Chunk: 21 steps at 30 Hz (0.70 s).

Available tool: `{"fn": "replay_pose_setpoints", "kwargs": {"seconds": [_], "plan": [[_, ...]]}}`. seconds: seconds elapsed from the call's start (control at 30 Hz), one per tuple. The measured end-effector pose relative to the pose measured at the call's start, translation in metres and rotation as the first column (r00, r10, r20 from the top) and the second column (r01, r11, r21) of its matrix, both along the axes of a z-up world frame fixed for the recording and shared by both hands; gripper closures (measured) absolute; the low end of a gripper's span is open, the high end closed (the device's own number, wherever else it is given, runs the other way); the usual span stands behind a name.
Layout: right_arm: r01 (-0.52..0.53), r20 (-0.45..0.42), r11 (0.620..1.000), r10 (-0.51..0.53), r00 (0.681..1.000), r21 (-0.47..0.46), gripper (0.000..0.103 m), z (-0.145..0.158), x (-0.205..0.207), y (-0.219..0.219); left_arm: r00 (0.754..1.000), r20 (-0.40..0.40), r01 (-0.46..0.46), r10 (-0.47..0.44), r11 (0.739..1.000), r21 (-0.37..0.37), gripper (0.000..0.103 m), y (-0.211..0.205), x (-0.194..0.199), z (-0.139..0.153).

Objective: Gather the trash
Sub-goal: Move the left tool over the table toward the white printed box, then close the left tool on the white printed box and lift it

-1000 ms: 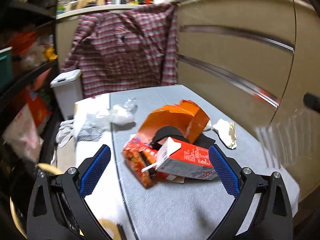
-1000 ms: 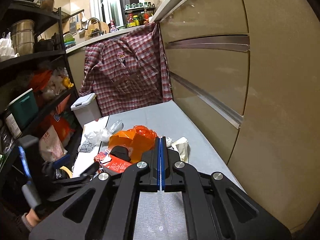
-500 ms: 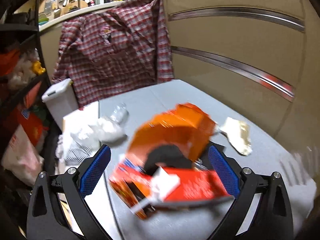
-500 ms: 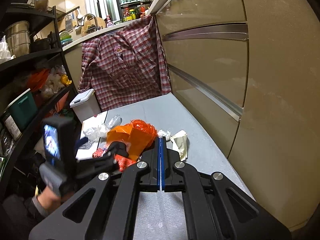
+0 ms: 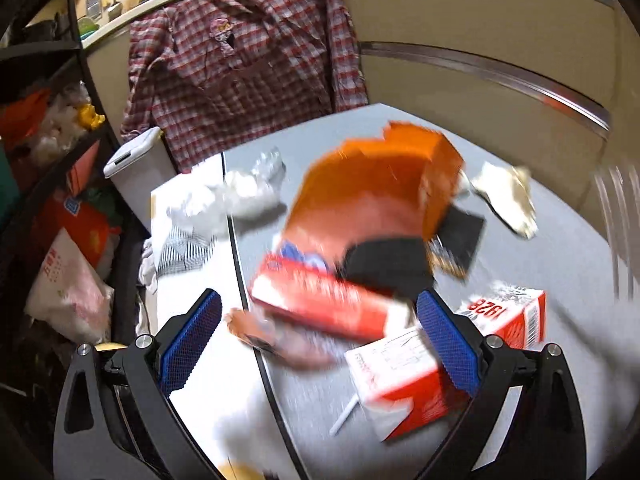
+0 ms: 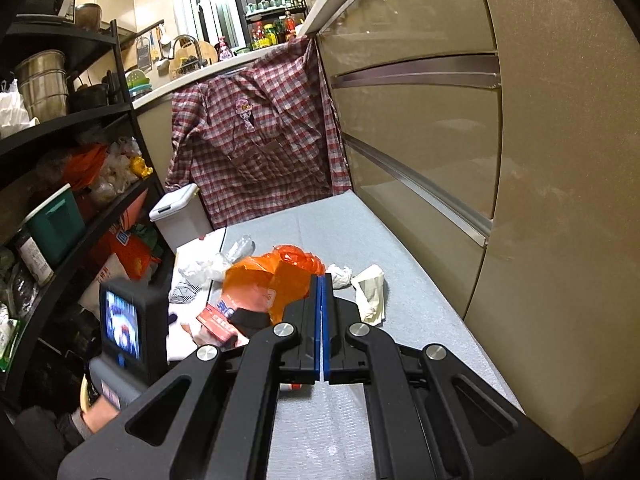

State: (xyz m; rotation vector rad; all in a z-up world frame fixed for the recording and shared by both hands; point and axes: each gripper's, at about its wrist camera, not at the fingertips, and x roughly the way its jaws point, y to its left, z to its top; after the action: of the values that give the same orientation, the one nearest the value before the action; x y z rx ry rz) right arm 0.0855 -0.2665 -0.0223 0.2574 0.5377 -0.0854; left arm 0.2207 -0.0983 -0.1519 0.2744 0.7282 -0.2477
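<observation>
My left gripper (image 5: pixel 318 342) is spread wide around the red carton (image 5: pixel 320 300) beside the orange bag (image 5: pixel 372 184); my right gripper (image 6: pixel 322 328) is pressed together

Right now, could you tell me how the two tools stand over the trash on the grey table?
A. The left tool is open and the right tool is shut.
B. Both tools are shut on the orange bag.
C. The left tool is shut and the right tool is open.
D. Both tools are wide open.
A: the left tool has its blue pads spread wide around the red carton, while the right tool has its pads pressed together, holding nothing.
</observation>
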Motion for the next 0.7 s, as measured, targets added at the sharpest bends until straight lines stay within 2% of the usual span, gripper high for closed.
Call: {"fn": "replay_pose_setpoints", "kwargs": {"seconds": [0.17, 0.23, 0.33, 0.53, 0.7], "plan": [[-0.001, 0.015, 1.0, 0.001, 1.0, 0.01, 0.102, 0.004, -0.005, 0.001, 0.997, -0.007, 0.078, -0.079, 0.996, -0.034, 0.008, 0.0, -0.038, -0.001], [0.0, 0.019, 1.0, 0.0, 1.0, 0.018, 0.102, 0.005, -0.007, 0.0, 0.992, -0.014, 0.126, -0.128, 0.989, -0.071, 0.008, 0.0, -0.048, 0.003], [0.0, 0.023, 1.0, 0.0, 1.0, 0.016, 0.102, 0.005, -0.009, 0.001, 0.978, -0.017, 0.205, -0.207, 0.976, -0.078, 0.008, -0.007, -0.058, 0.004], [0.006, 0.006, 1.0, -0.006, 1.0, 0.013, 0.102, 0.003, -0.01, -0.001, 0.946, -0.074, 0.315, -0.317, 0.949, -0.027, 0.008, -0.021, -0.05, -0.007], [0.01, -0.015, 1.0, -0.01, 1.0, 0.004, 0.102, -0.003, -0.003, -0.001, 0.917, -0.101, 0.384, -0.385, 0.923, -0.026, 0.008, -0.025, -0.041, -0.012]]}}
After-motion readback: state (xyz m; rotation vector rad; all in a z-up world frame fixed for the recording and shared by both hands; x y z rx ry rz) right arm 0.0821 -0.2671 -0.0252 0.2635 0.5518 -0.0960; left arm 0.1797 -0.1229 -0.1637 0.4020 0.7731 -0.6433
